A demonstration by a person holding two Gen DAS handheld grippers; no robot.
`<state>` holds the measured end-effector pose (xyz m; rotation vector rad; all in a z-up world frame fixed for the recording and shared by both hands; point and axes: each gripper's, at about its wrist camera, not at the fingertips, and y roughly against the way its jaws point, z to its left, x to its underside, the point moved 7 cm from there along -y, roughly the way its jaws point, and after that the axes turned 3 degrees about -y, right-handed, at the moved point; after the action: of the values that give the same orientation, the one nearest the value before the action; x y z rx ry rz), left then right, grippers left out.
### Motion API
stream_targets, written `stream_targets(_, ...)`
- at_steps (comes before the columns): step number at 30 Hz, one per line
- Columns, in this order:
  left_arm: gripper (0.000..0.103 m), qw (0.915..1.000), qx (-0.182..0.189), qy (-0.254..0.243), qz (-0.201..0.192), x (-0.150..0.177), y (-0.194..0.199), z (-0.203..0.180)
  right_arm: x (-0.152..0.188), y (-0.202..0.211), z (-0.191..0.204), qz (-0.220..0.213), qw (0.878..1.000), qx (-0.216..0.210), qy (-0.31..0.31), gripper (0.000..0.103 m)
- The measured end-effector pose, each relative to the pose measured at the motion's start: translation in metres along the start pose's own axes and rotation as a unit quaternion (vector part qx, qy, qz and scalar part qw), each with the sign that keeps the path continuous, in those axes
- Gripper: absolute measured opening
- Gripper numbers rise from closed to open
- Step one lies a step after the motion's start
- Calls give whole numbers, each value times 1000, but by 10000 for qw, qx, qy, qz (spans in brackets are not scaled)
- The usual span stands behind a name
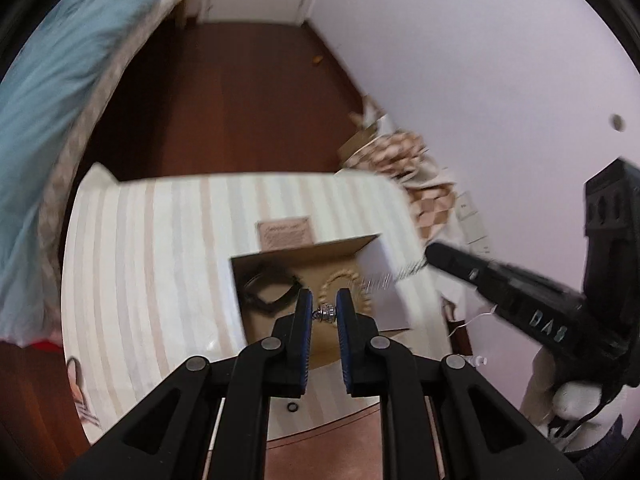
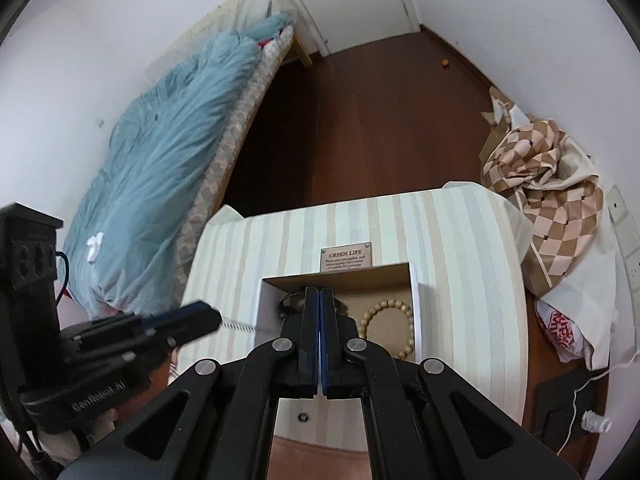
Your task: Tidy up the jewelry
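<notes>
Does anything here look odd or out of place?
Yes. A thin silvery chain is stretched taut in mid-air between the two grippers instead of lying in the cardboard box with the beaded bracelet. A small black ring also lies loose on the striped tablecloth, outside the box.

- I read "GREEN LIFE" heading a small tan label (image 2: pixel 346 257) on the striped tablecloth (image 2: pixel 460 248); the lines beneath are too small for me.
- "GenRobot.AI" runs along the left gripper (image 2: pixel 200 322) body.
- White letters on the right gripper (image 1: pixel 434 254) blur, roughly "DAS".
</notes>
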<state>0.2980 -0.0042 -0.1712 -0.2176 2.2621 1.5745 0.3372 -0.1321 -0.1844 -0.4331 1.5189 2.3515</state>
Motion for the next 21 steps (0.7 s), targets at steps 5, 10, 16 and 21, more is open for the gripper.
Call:
stream_targets(5, 50, 9992, -353, 180, 90, 6, -20, 17, -11, -41, -6, 409, 9990, 135, 144, 0)
stream_targets(10, 84, 9963, -789, 352, -18, 6, -24, 34, -12, -67, -14, 785, 9968, 87, 109, 1)
stream_targets(16, 97, 9916, -1221, 409, -119, 11, -22, 50, -8, -67, -28, 714, 9972, 211, 13, 41)
stream_targets(21, 103, 9851, -1649, 359, -345, 23, -14, 57, 7, -53, -41, 612, 9967, 539, 38, 85)
